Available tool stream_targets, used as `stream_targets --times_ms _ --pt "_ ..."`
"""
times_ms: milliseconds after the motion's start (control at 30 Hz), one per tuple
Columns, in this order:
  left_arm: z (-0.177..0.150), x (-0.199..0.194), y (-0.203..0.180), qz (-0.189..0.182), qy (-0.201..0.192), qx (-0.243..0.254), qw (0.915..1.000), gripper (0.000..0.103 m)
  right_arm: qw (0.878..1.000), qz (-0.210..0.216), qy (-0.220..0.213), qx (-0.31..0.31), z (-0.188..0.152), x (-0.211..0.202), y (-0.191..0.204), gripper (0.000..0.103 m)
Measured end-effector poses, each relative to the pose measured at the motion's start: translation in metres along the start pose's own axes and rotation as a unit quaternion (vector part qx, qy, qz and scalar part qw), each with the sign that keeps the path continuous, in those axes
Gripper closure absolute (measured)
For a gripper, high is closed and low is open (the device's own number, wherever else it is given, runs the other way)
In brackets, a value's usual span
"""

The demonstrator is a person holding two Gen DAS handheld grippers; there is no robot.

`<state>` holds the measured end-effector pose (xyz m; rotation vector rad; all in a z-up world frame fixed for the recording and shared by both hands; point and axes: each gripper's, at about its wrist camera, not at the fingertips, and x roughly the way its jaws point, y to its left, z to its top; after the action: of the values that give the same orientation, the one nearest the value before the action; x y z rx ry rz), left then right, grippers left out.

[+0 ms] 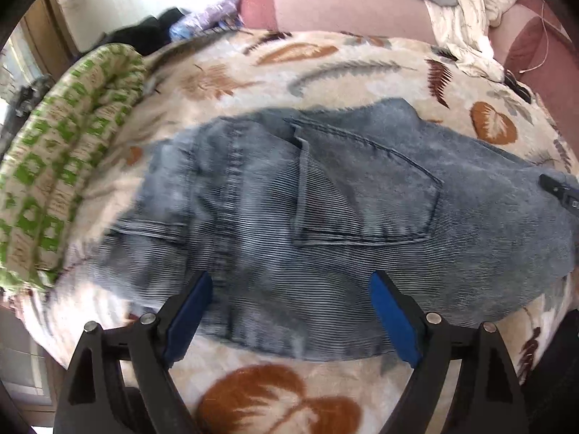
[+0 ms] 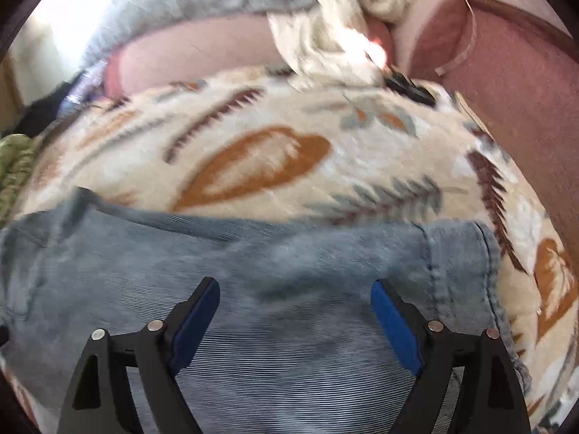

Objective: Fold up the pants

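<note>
While both grippers' jaws gape empty, the pants lie spread just beneath them.

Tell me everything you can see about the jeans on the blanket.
The jeans are faded blue-grey denim with a fine ribbed look. They lie folded into a compact bundle on the leaf-patterned blanket, back pocket facing up with dark stitching, and a stitched hem at the right end. The left tongs and right tongs hover open over them, gripping nothing.

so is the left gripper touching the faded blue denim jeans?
Cannot tell. In the left wrist view the left gripper is open above the faded blue denim jeans; no gap or contact shows.
</note>
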<state>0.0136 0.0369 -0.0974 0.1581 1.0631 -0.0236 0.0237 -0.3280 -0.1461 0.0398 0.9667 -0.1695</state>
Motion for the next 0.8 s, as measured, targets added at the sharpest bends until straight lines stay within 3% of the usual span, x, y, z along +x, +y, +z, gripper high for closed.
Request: stream_targets --times_ms 100,200,267,500,667,800 --pt "0.000 -0.006 0.012 0.008 -0.014 -0.006 0.9999 0.015 0.998 0.046 -0.022 -0.029 -0.001 -0.011 0.019 0.015" --pt "-0.001 -0.004 0.022 0.002 -0.009 -0.016 0.9998 0.015 0.993 0.098 -0.019 -0.062 -0.008 -0.014 0.043 0.015" --pt "-0.001 0.001 0.024 0.028 -0.005 -0.016 0.9995 0.015 0.990 0.115 -0.009 -0.079 -0.011 -0.013 0.055 0.015" --pt "-0.007 0.018 0.038 0.013 0.006 -0.039 0.9992 0.010 0.987 0.095 0.039 -0.126 -0.028 0.006 0.081 0.015" --pt "-0.009 0.028 0.049 -0.007 0.004 -0.067 0.9977 0.002 0.985 0.069 0.039 -0.151 -0.034 0.013 0.088 0.014" --pt "-0.012 0.029 0.046 -0.003 -0.013 -0.061 0.9980 0.000 0.986 0.071 0.040 -0.145 -0.035 0.014 0.084 0.011"
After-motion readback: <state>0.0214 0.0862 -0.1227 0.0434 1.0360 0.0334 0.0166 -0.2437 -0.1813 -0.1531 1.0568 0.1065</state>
